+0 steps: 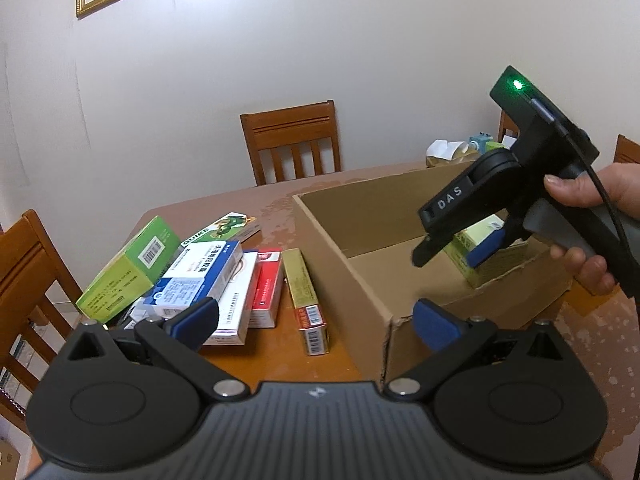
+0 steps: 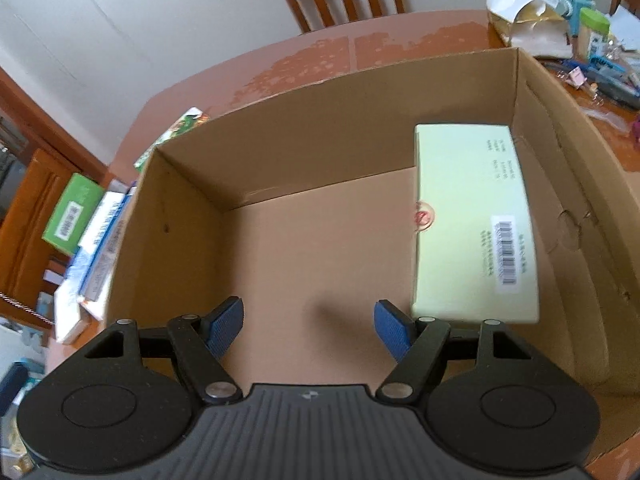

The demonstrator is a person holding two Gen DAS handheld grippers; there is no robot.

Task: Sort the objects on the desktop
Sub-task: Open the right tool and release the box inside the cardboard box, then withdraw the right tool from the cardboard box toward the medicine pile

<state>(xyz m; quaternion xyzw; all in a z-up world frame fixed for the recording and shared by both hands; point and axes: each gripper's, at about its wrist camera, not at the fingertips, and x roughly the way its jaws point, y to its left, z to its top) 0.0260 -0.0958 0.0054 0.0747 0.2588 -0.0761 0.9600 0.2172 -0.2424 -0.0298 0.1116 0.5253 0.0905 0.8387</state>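
An open cardboard box (image 1: 352,276) (image 2: 188,184) stands on the brown table. Inside it, along its right wall, lies a pale green carton (image 2: 472,220) (image 1: 476,240). My right gripper (image 2: 308,330) (image 1: 452,250) hovers over the box's inside, open, nothing between its blue pads. A hand (image 1: 580,196) holds it. My left gripper (image 1: 316,322) is open and empty, low over the table between the box's near left corner and a pile of small cartons: a green one (image 1: 128,268), a blue and white one (image 1: 200,272), a red one (image 1: 268,288) and a gold one (image 1: 306,300).
Wooden chairs (image 1: 292,140) stand around the table. Clutter with crumpled paper (image 2: 524,16) and a green-lidded jar (image 2: 594,36) sits at the far right behind the box. The box floor left of the pale green carton is bare.
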